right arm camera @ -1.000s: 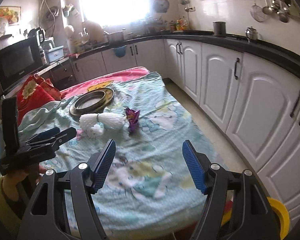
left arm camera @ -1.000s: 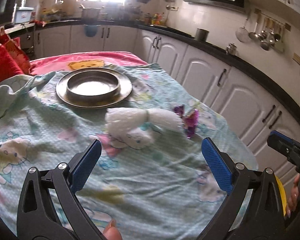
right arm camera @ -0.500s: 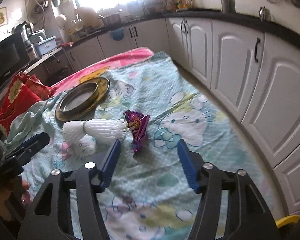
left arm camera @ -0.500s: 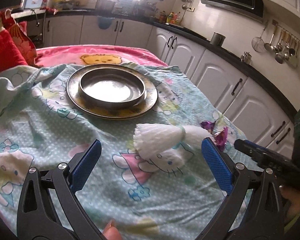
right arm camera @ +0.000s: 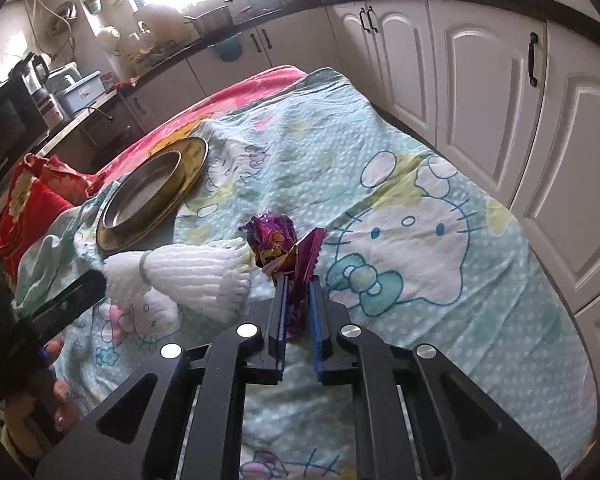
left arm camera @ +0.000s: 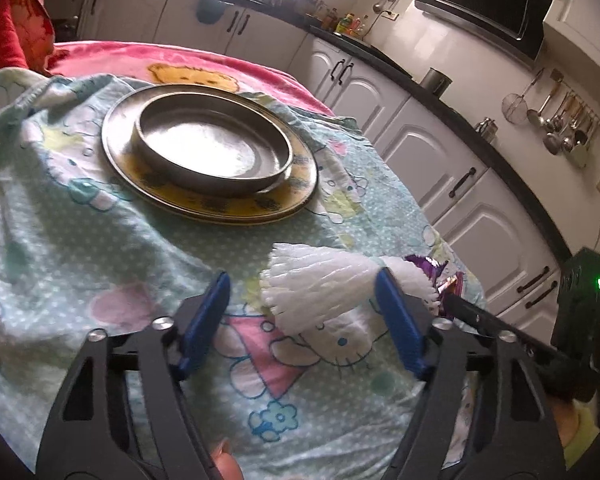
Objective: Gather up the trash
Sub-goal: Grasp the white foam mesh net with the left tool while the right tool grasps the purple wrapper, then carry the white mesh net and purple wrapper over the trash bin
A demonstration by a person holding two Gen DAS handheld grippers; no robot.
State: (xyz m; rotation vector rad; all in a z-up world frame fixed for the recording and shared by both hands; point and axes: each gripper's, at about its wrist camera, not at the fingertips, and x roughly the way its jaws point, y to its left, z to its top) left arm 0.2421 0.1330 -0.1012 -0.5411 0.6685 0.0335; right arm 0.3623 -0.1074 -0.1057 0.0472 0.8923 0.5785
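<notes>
A purple foil wrapper (right arm camera: 284, 244) lies on the Hello Kitty cloth, and my right gripper (right arm camera: 298, 284) is shut on its near end. Beside it to the left lies a white foam net sleeve (right arm camera: 188, 276). In the left wrist view the foam sleeve (left arm camera: 324, 284) sits between the open blue fingers of my left gripper (left arm camera: 304, 300), nearer the right finger. The wrapper (left arm camera: 432, 272) peeks out behind the sleeve, with the right gripper's tip on it.
A steel bowl (left arm camera: 212, 148) on a brass plate (left arm camera: 296, 196) stands farther back on the cloth, also in the right wrist view (right arm camera: 148, 200). Red cushions (right arm camera: 32, 208) lie at the left. White kitchen cabinets (right arm camera: 500, 80) line the right side.
My right gripper moved forward onto the purple wrapper and shut on it. My left gripper moved forward and now straddles the foam sleeve, its fingers a little closer together.
</notes>
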